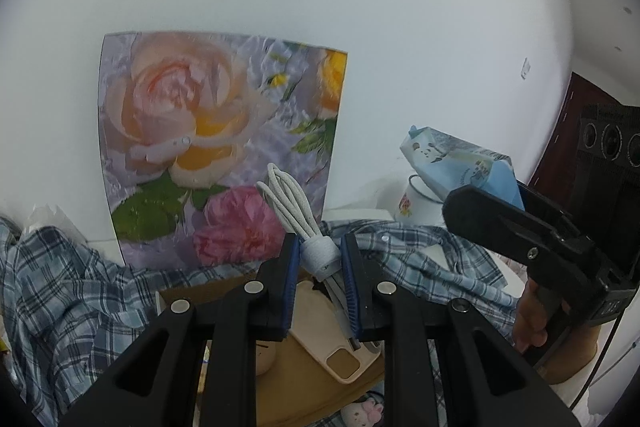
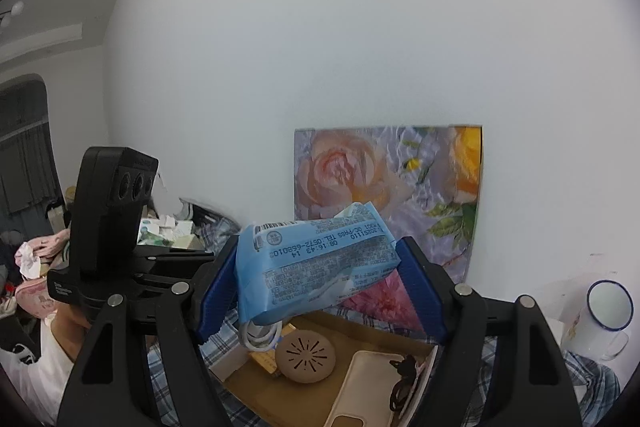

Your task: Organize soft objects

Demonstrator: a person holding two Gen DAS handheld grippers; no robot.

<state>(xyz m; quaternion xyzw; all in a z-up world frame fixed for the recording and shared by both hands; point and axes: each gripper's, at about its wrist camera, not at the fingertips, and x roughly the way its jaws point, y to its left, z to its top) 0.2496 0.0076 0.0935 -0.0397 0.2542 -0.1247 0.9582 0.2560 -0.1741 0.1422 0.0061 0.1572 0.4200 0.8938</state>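
My left gripper point(image 1: 320, 255) is shut on a coiled white cable point(image 1: 298, 211) bound with a white strap, held above an open cardboard box point(image 1: 304, 383). My right gripper point(image 2: 320, 267) is shut on a light-blue tissue packet point(image 2: 312, 263), held above the same box point(image 2: 240, 383); the packet also shows in the left wrist view point(image 1: 460, 163). The cable's loops point(image 2: 260, 337) hang just below the packet in the right wrist view. The box holds a beige phone case point(image 2: 360, 387) and a round beige disc point(image 2: 306, 357).
A flower-print board point(image 1: 216, 147) leans on the white wall behind the box. A blue plaid shirt point(image 1: 60, 291) lies around the box. A white enamel mug point(image 2: 604, 319) stands to the right. Clutter of clothes point(image 2: 36, 267) lies at far left.
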